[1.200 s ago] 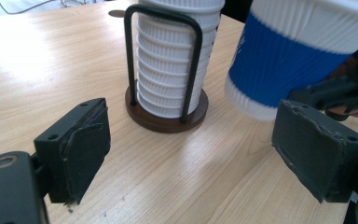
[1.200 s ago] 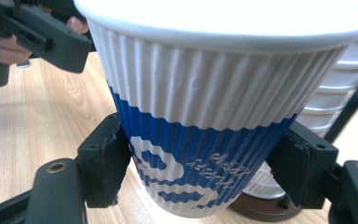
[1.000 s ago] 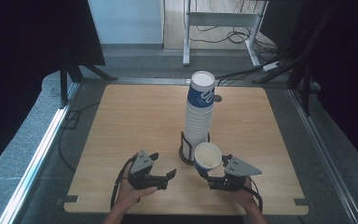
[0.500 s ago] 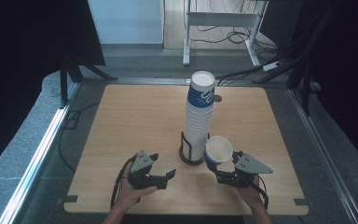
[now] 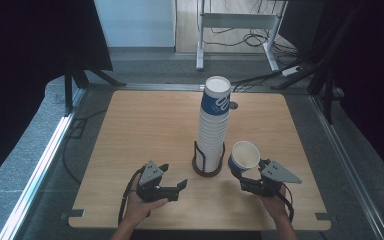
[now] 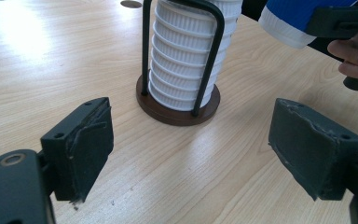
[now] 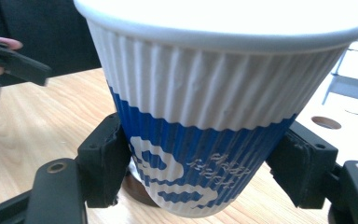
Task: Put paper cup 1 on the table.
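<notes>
A tall stack of ribbed white paper cups (image 5: 213, 122), its top cup blue-banded, stands in a black wire holder (image 5: 208, 167) on the wooden table (image 5: 145, 130). My right gripper (image 5: 240, 174) is shut on a single blue-and-white cup (image 5: 244, 156), held just right of the stack, off the table and tilted. In the right gripper view the jaws press both sides of that cup (image 7: 214, 116). My left gripper (image 5: 175, 176) is open with nothing in it, left of the holder. Its view shows the stack (image 6: 186, 56) ahead between the spread jaws and the held cup (image 6: 293, 21) at top right.
A small round hole (image 5: 232, 105) is in the tabletop behind the stack. The table ends close behind both hands. Metal rails (image 5: 40, 165) run along the table's sides, and cables (image 5: 250, 37) lie on the floor beyond the far edge.
My right gripper has carried the single cup to the right, away from the stack. The left gripper has stayed in place.
</notes>
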A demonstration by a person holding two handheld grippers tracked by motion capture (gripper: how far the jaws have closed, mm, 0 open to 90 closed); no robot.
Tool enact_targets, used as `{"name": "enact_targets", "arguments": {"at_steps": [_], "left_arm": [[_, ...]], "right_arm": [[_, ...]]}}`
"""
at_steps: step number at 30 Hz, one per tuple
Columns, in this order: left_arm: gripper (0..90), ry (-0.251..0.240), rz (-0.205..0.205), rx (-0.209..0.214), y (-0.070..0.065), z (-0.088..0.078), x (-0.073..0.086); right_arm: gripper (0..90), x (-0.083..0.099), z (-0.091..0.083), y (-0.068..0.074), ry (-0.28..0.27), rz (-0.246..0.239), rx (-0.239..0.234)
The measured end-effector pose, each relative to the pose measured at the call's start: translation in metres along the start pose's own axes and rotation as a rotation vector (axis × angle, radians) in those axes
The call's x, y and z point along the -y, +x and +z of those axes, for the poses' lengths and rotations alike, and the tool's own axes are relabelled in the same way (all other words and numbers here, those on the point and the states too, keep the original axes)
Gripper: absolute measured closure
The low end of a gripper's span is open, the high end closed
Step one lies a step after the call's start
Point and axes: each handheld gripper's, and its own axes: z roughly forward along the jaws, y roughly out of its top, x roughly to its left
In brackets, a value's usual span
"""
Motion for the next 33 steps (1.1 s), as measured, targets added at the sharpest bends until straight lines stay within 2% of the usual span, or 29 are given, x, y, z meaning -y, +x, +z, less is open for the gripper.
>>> {"name": "enact_targets", "arguments": {"at_steps": [7, 14, 25, 33], "left_arm": [[14.7, 0.011, 0.007, 0.005, -0.001, 0.002, 0.001], [14.9, 0.022, 0.011, 0.006, -0.003, 0.004, 0.002], [15.0, 0.034, 0.017, 0.009, -0.004, 0.007, 0.003], [15.0, 0.039, 0.02, 0.011, -0.005, 0.008, 0.003]], "right_arm": [[26.9, 0.006, 0.0, -0.014, 0.032, 0.018, 0.057], [26.9, 0.012, 0.001, -0.023, 0.067, 0.034, 0.095], [26.9, 0.018, 0.007, -0.034, 0.111, 0.044, 0.136], [26.8, 0.025, 0.013, -0.041, 0.163, 0.057, 0.162]]}}
